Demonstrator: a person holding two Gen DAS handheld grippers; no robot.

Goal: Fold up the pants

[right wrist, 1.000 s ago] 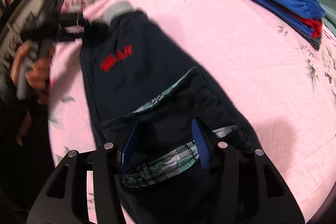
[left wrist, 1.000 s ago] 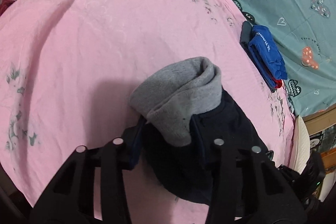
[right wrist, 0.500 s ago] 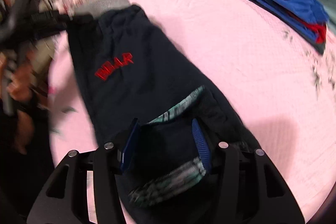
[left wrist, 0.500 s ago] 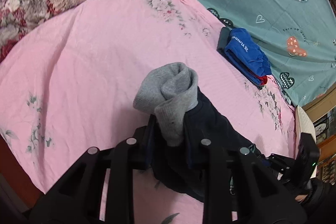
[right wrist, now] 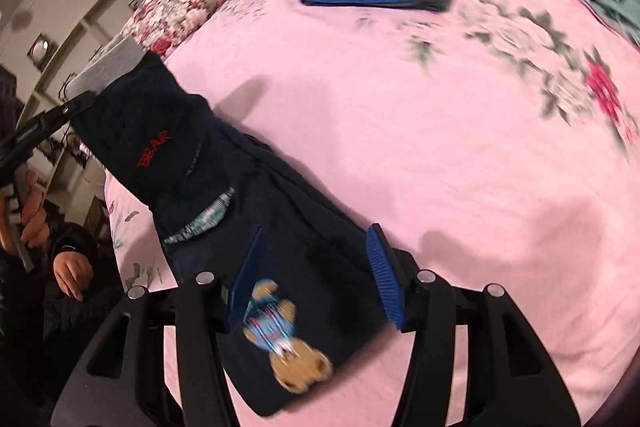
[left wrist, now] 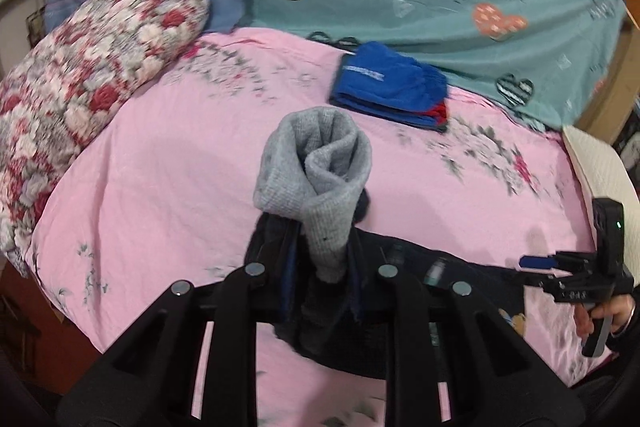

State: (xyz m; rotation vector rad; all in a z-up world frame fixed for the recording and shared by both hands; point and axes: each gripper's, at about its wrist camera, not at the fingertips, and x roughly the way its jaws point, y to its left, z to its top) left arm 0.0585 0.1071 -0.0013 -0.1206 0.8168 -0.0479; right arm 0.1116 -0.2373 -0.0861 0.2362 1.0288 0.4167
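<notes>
Looking along your left hand-held gripper (left wrist: 320, 279), you are pinching the pants (left wrist: 400, 307) just below their bunched grey cuff (left wrist: 316, 171), its jaws having just been closing, above the pink bed (left wrist: 160, 155). Looking along your right hand-held gripper (right wrist: 316, 275), its pads are standing spread astride the dark pants, which are stretching toward your left.

Pants (right wrist: 224, 187): dark navy, grey ribbed cuff (left wrist: 316, 175), red lettering, plaid pocket trim, teddy-bear patch. Stretched out lengthwise over pink bedsheet (right wrist: 460, 147). Cuff end raised and bunched.
</notes>
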